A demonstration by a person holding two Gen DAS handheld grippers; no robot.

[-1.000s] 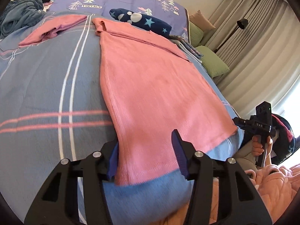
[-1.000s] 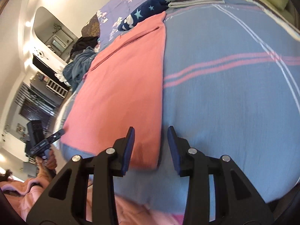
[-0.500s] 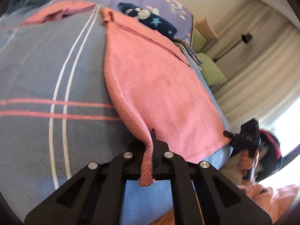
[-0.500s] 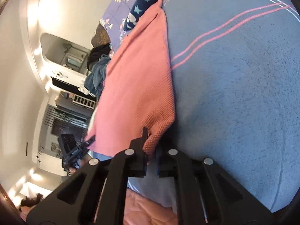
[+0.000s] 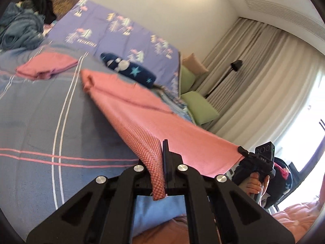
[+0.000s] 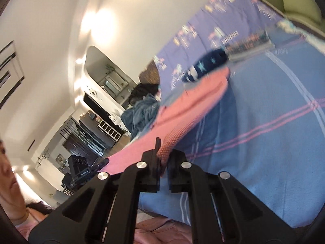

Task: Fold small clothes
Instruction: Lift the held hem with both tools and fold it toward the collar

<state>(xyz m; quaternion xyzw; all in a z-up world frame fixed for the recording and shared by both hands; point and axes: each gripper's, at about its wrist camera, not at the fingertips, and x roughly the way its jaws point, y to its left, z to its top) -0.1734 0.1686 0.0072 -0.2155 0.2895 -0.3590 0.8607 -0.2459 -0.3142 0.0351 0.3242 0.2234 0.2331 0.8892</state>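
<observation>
Coral-pink knit garment (image 5: 142,118), near hem corners lifted and pinched, far end on bed.

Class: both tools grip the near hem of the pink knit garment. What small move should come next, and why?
Probably carry the hem forward toward the collar end: left tool and right tool each pinch a corner of the pink knit garment, hem raised off the blue striped blanket.

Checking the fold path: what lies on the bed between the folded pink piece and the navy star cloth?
Left wrist view: bare blue blanket with white stripes separates folded pink piece and navy star cloth.

Black hand-held gripper (image 5: 162,160) with silver screws (image 5: 139,168).
</observation>
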